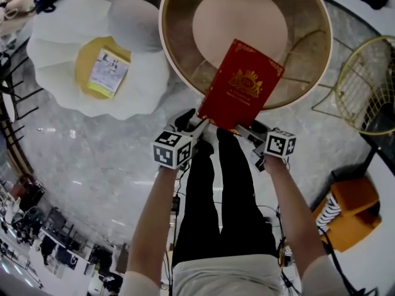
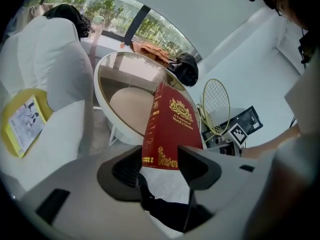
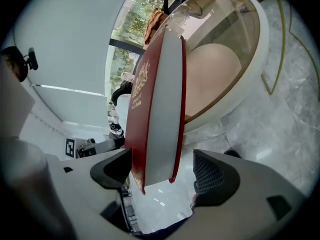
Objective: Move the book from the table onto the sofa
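A red book (image 1: 244, 85) with gold print hangs tilted over the near rim of the round glass table (image 1: 170, 48). My left gripper (image 1: 200, 126) is at its lower left corner and my right gripper (image 1: 247, 131) at its lower right. In the left gripper view the book (image 2: 170, 124) has its lower edge between the wide jaws of that gripper (image 2: 160, 159), and I see no pad pressing it. In the right gripper view the book (image 3: 155, 99) stands edge-on inside the gripper (image 3: 162, 166), with a clear gap to the right jaw. The white sofa (image 1: 62, 73) lies to the left.
A yellow cushion (image 1: 92, 54) with a small booklet (image 1: 109, 73) lies on the sofa. A gold wire chair (image 1: 364, 85) stands right of the table, an orange object (image 1: 349, 211) on the floor nearer me. My legs are below the book, over grey marble floor.
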Demonstrator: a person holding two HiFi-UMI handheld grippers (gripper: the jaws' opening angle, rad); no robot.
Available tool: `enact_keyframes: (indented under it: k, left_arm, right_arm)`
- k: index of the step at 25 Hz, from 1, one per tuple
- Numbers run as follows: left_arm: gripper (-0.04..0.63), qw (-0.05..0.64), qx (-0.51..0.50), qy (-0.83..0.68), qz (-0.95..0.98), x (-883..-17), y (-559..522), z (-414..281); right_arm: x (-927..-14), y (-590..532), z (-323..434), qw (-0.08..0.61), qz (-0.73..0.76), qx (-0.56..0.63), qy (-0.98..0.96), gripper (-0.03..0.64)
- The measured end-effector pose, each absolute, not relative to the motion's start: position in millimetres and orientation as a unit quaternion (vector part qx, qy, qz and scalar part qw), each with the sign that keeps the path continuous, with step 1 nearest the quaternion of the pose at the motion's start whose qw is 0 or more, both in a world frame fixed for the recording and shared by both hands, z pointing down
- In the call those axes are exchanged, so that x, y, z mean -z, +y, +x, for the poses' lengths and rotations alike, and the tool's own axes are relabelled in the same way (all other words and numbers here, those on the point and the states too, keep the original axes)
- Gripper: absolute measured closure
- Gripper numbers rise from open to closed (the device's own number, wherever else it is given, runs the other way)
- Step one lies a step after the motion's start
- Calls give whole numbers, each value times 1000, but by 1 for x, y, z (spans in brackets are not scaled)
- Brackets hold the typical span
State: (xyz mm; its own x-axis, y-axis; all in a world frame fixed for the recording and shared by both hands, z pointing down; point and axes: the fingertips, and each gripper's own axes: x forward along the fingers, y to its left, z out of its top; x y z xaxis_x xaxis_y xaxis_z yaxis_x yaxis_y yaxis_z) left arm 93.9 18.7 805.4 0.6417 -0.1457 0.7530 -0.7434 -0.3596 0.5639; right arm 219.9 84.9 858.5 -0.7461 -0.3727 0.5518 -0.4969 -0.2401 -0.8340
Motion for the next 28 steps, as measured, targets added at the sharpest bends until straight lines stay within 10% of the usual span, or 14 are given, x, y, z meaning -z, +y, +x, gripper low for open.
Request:
enact_keyframes:
  k: [28]
  left_arm:
    - [399, 538, -218, -315, 751, -761, 20, 86]
  right_arm:
    - [-773, 24, 204, 10, 226, -689, -688, 348]
